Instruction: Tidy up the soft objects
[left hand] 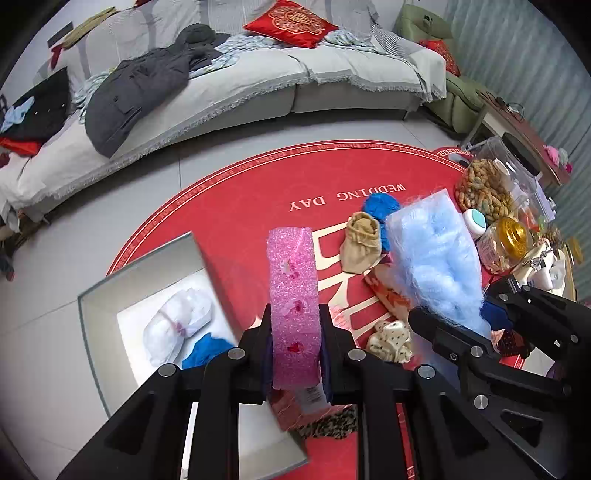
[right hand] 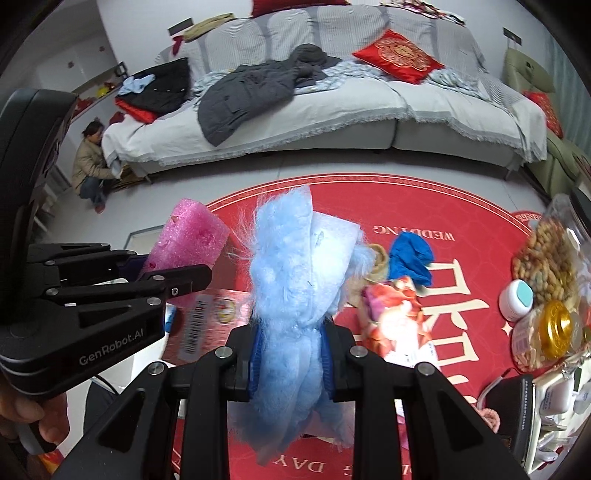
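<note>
The round red rug [left hand: 229, 206] with "WEDDING DAY" lettered in white lies on the pale tiled floor and serves as the landmark for the whole scene.

The left gripper [left hand: 294, 332] is closed tight on an upright slab of pink foam sponge [left hand: 293, 288], its two black fingers pressing the slab's lower sides. It hangs above the rug's near edge, just beside an open grey cardboard box [left hand: 92, 299]. The box straddles the rug's left rim and holds a white bundled cloth [left hand: 177, 325] and a blue cloth [left hand: 203, 350].

The right gripper [right hand: 291, 354] is clamped on a fluffy light-blue wad of fibre wadding [right hand: 291, 273], squeezed narrow between the blue-lined jaws and flaring wide above them. It hangs over the rug, to the right of the pink slab.

On the rug, beyond the two held pieces, lie a beige cloth pouch [left hand: 360, 243] and a bright blue crumpled cloth [left hand: 380, 206], touching each other. A cream polka-dot fabric piece [left hand: 391, 339] and an orange floral fabric [right hand: 395, 317] lie nearer. At the rug's right edge stand clear plastic jars of peanuts [left hand: 484, 192]. Beyond the rug is a grey sofa [left hand: 240, 88] with a dark grey coat [left hand: 140, 92] and a red embroidered cushion [left hand: 291, 24].
</note>
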### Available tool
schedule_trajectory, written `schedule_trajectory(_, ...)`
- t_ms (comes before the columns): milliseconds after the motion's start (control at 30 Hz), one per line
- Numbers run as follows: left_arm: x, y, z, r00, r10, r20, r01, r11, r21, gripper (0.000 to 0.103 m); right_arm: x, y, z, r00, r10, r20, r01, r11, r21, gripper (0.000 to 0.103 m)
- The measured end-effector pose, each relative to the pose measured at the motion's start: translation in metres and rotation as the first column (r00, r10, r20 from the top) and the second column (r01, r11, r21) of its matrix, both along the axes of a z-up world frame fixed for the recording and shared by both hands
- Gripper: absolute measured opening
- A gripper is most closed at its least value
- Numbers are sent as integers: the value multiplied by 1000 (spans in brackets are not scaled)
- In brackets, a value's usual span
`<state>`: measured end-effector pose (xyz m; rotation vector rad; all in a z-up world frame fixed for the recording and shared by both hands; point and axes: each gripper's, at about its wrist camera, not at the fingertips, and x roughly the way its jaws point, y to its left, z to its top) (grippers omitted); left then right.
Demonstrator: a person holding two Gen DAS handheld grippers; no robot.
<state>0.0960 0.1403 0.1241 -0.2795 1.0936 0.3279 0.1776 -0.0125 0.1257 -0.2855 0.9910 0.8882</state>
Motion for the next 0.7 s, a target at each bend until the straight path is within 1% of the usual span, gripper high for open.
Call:
schedule_trajectory(267,-32,12,7,998,46,38,-46,999,-8,21,-28,24,8,997,73,21,-73,997,3,28)
schedule_trajectory(367,-42,16,9,997,66,49,-65,998,-25,21,-37,33,10,995,96,21,-96,995,5,28)
schedule_trajectory(500,-56,24,9,995,89,48,-89,996,-1,21,-49,46,10,991,130,24,-130,992,5,28)
schedule_trajectory(633,-69,37,5,990,131,51,-131,991,-11,21,-63,59,10,986,167,29,-167,986,4,28)
schedule_trajectory(700,-77,41,2,987,152,49,-152,988,-2,21,-69,65,7,982,186,30,-186,983,-3,28)
